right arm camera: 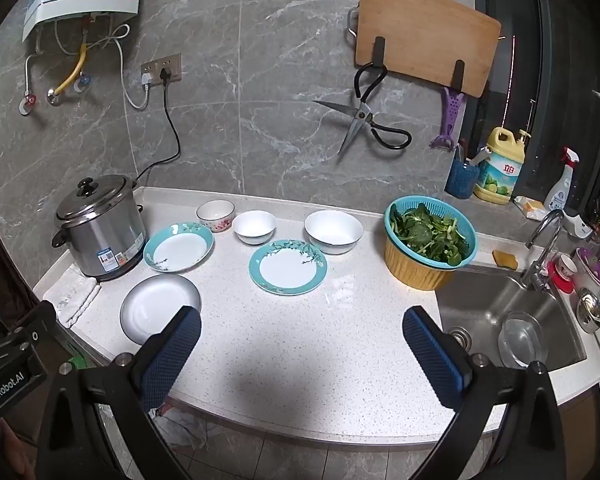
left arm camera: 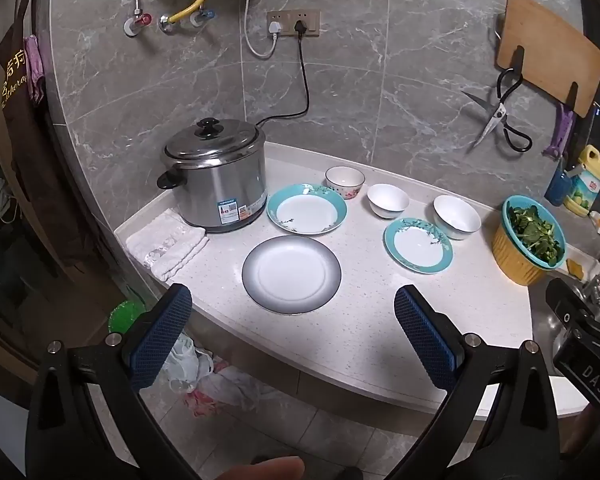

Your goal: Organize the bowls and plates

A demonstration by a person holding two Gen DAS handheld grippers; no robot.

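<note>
On the white counter [left arm camera: 352, 320] lie a grey-rimmed plate [left arm camera: 291, 274] near the front, a large teal-rimmed plate [left arm camera: 306, 214] beside the cooker and a smaller teal-rimmed plate [left arm camera: 418, 245] to the right. Behind them stand a flowered bowl [left arm camera: 345, 182], a small white bowl [left arm camera: 387, 201] and a larger white bowl [left arm camera: 456, 217]. My left gripper [left arm camera: 294, 322] hangs open above the counter's front edge, just short of the grey-rimmed plate. My right gripper [right arm camera: 302, 346] is open too, over bare counter in front of the smaller teal plate [right arm camera: 287, 267], with the grey-rimmed plate [right arm camera: 156, 306] at its left finger.
A steel rice cooker [left arm camera: 216, 176] and a folded towel [left arm camera: 166, 246] occupy the counter's left end. A yellow-and-teal colander of greens [right arm camera: 430, 248] stands by the sink [right arm camera: 512, 320], which holds a glass lid. Scissors [right arm camera: 364, 124] and a cutting board [right arm camera: 424, 36] hang on the wall.
</note>
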